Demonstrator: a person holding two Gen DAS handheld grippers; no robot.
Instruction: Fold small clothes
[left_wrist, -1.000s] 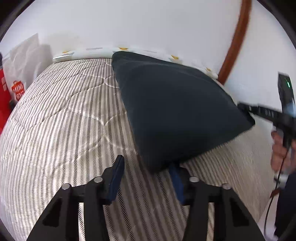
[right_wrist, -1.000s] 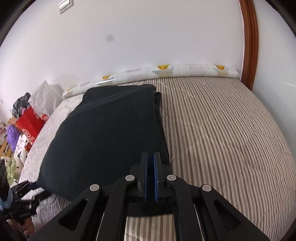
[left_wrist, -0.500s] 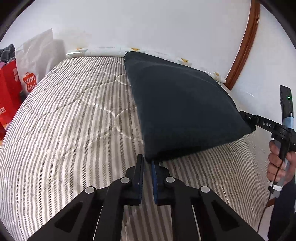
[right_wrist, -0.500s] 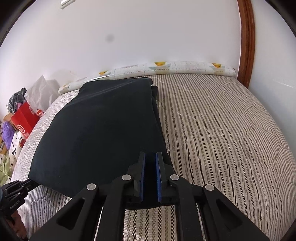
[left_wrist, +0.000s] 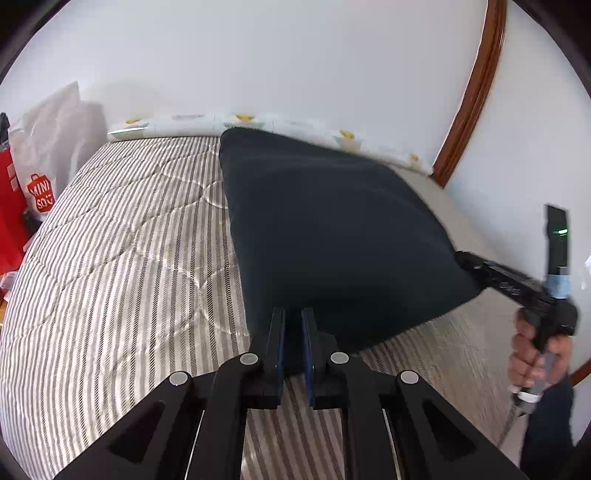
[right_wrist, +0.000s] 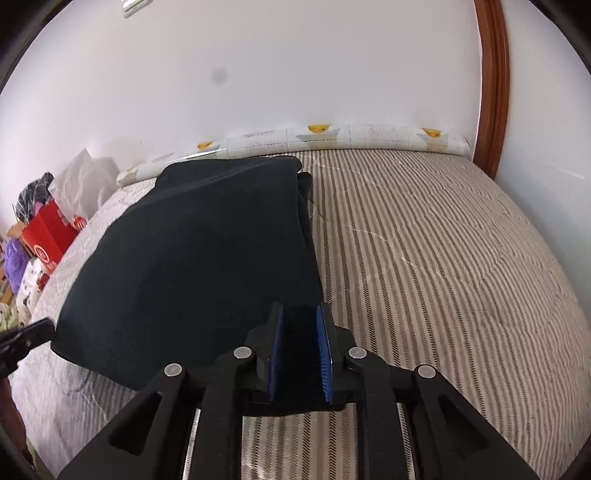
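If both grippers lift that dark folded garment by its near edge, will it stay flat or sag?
The dark garment will likely sag between the left gripper and right gripper: it is soft cloth, following the striped bedspread. Its stacked layers, visible along the right edge, may slide apart. It looks light, so both grips should probably hold.

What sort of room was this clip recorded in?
Most likely a bedroom: a bed under a striped quilt against a white wall, a dark garment on it, shopping bags alongside.
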